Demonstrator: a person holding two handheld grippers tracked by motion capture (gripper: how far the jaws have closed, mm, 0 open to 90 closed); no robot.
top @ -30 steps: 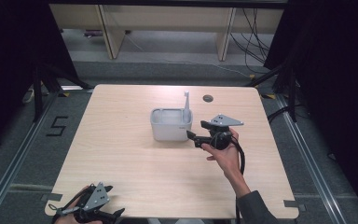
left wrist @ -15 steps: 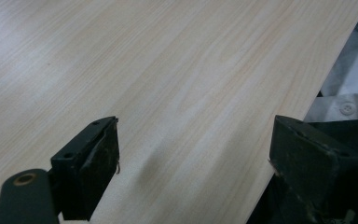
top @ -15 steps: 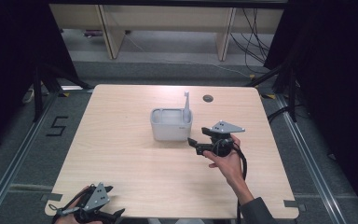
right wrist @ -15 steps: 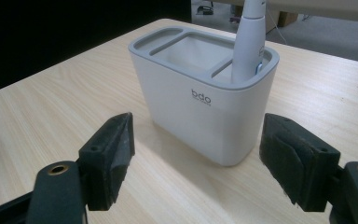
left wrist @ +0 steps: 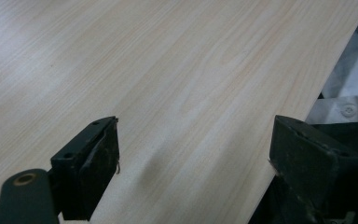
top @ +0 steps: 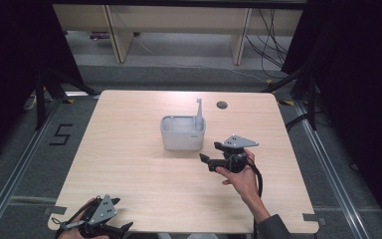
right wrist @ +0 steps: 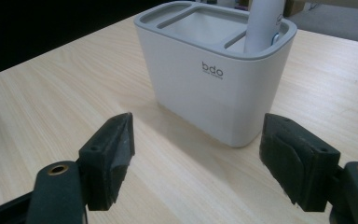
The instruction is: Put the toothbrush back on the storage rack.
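Note:
A pale grey holder [top: 182, 134] with several compartments stands near the middle of the wooden table [top: 129, 149]. A tall white stick-like item [top: 199, 110] stands upright in its right compartment. In the right gripper view the holder [right wrist: 214, 84] carries the letters "bdo" and the white item [right wrist: 263, 23] rises from its far right slot. My right gripper [top: 207, 162] sits just right of and in front of the holder, pointing at it; its jaws [right wrist: 196, 140] are open and hold nothing. My left gripper [top: 122, 229] rests at the table's near left edge, open [left wrist: 193, 154] over bare wood.
A dark round hole [top: 222, 105] sits in the table behind the holder. Shelving legs and cables stand on the floor beyond the far edge. A floor mark "5" [top: 62, 134] lies to the left. White clothing with a button [left wrist: 349, 109] shows past the table's near edge.
The right hand and its gripper have drifted slightly toward the near edge, a little away from the holder. The left gripper has stayed put.

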